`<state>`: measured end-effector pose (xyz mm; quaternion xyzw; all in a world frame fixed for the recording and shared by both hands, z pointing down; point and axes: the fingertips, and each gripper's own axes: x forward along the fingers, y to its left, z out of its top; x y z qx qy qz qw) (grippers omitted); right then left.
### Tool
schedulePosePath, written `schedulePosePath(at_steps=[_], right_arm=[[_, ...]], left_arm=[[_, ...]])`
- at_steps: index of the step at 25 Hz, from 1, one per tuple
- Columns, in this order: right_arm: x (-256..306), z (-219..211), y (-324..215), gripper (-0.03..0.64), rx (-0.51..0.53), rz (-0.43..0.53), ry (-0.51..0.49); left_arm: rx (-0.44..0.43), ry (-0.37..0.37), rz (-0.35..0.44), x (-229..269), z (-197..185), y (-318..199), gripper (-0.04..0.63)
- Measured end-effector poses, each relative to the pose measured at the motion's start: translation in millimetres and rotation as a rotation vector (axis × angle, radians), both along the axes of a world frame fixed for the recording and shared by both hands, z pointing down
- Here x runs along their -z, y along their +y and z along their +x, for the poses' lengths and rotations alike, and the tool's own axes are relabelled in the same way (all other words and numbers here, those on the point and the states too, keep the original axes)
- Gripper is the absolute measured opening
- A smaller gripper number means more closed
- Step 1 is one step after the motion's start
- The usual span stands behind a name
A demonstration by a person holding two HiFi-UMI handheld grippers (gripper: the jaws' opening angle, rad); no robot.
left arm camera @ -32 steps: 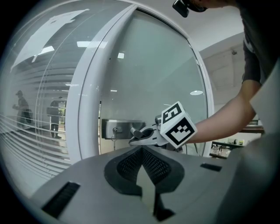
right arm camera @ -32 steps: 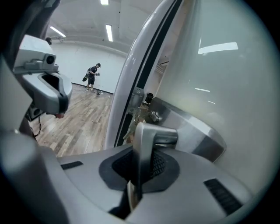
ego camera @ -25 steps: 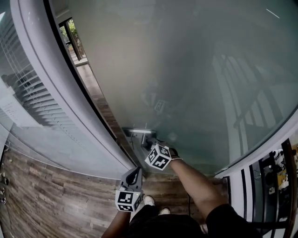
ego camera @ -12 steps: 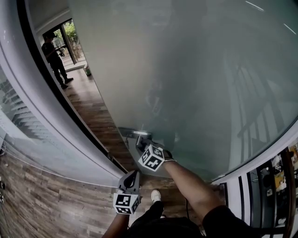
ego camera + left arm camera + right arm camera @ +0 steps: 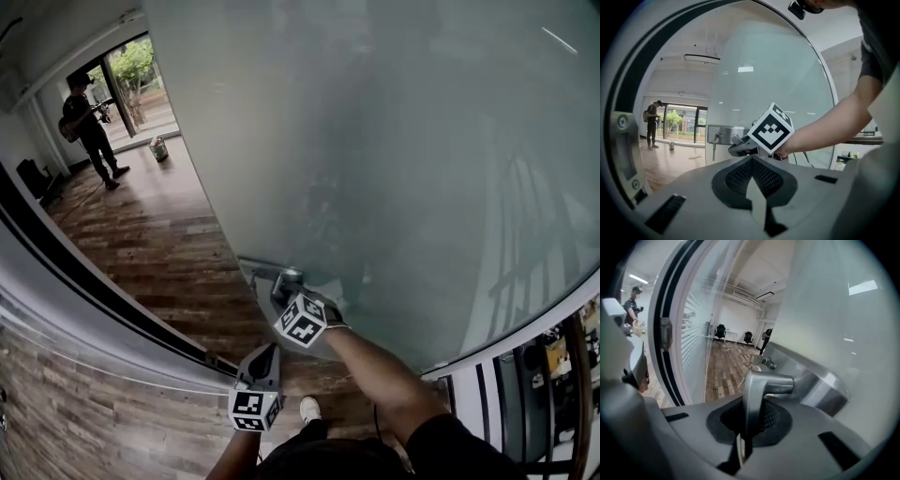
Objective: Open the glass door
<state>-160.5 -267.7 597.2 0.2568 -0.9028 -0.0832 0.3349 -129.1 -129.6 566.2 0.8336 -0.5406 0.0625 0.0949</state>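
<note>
The right tongs clamp the metal handle of the glass door, which stands ajar across the centre and right of the frame. The left tongs sit closed and empty, lower centre. A skewed pull could slide the smooth handle out.

Plainly an office interior divided by glazing: a tall frosted glass door with a metal lock plate, next to a pale door frame edged in black and a glass partition banded with frosted stripes. Beyond that, wood-plank floor, two dark office chairs against a white wall in a bare room, and a long ceiling light overhead. At the far end, a person standing by full-height windows with greenery outside.
</note>
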Motion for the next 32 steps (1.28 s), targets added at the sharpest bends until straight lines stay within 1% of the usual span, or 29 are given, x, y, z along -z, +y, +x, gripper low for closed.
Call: schedulePosePath(at_steps=[4,6,8,13,19,23,28,32], right_arm=[[3,10,-41,0.015,-0.039,-0.021,0.004],[4,17,-59,0.015,-0.060,-0.032,0.006],[4,20,-73,0.015,-0.083,-0.032,0.008],[4,19,-108,0.015,-0.119,-0.026,0.011],[5,40,-146,0.015,-0.154,-0.023,0.003],[5,54,-172,0.015,-0.177,-0.030,0.004],[6,67,-202,0.015,-0.204,-0.060,-0.002],[10,89,-232,0.015,-0.227,-0.078,-0.009]], left_arm=[[-0.002,0.001,0.024,4,-1,-37,0.002],[-0.015,0.010,0.033,10,4,-52,0.002],[-0.033,0.017,0.033,14,7,-62,0.002],[-0.046,0.019,0.050,17,-3,-87,0.002],[-0.067,0.007,0.054,16,8,-110,0.002],[-0.058,0.003,0.046,13,7,-127,0.002],[-0.017,0.006,0.022,10,-3,-145,0.002],[0.011,0.014,0.012,14,7,-165,0.002]])
